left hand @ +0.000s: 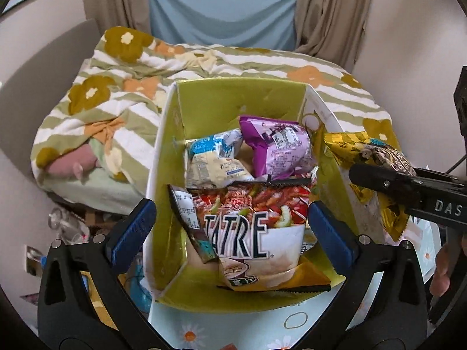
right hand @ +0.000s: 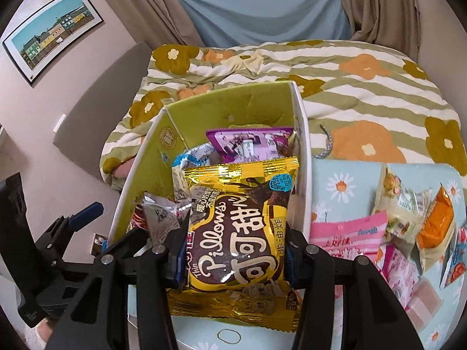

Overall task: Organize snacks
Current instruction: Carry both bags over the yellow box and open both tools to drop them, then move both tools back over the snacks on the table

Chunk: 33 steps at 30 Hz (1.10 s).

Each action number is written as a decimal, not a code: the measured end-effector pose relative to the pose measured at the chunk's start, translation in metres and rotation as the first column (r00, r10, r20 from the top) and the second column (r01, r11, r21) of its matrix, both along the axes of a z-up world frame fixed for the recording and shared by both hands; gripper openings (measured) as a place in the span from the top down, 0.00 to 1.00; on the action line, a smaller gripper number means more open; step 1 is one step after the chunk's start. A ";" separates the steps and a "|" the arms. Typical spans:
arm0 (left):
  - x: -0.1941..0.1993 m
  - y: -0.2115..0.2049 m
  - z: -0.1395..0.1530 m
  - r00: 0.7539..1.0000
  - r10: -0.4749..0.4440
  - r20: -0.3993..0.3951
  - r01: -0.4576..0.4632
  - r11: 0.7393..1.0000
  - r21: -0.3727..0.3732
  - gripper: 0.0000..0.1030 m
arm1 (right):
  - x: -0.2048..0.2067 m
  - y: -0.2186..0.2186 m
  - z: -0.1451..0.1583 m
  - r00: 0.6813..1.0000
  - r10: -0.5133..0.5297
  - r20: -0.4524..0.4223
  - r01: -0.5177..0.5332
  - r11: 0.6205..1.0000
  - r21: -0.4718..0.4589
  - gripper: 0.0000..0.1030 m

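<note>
**Snack box and loose packets: stock at hand**

Box (left hand: 172,175): white outside, lime-green inside, open-topped, standing on a daisy-print desk (left hand: 233,326) at the foot of a bed with a striped, flowered duvet (left hand: 116,87).

Contents, seen from the left wrist view:
- Purple packet (left hand: 277,148), far right corner, tilted.
- Blue-and-cream packet (left hand: 213,160), far left, just beside the purple one.
- Large red-and-white bag (left hand: 256,227), lettered "ATRE", nearest the camera, leaning over the others; an orange packet edge under it.
- Small dark packet (left hand: 186,218) wedged against the left wall.

Left gripper (left hand: 232,227): blue-padded fingers (left hand: 131,230) spread wide, one outside the box's left wall and one over its right side; nothing pressed between them, the "ATRE" bag lying free below.

Right gripper (right hand: 233,256): fingers (right hand: 175,259) clenched on the lower half of a gold-and-brown "Pillows" packet (right hand: 242,227), held upright over the near end of the box, not yet lying inside. Same packet in the left wrist view at the box's right rim (left hand: 367,157).

Outside the box, on the desk to its right:
- Pink packet (right hand: 347,230).
- Cream packet (right hand: 400,201).
- Orange-and-cream packet (right hand: 435,221).
- Further small packets at the right edge, too cropped to tell apart.
</note>
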<state>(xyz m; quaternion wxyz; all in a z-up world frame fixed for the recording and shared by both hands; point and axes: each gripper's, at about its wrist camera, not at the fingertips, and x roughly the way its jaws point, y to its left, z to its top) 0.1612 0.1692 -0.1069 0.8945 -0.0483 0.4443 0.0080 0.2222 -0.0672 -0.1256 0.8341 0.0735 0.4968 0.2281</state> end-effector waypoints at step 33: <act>-0.012 -0.056 0.051 0.974 -0.198 0.111 0.199 0.980 0.006 0.00 | -0.022 -0.047 0.046 0.988 -0.087 0.130 0.081 0.995 0.051 0.01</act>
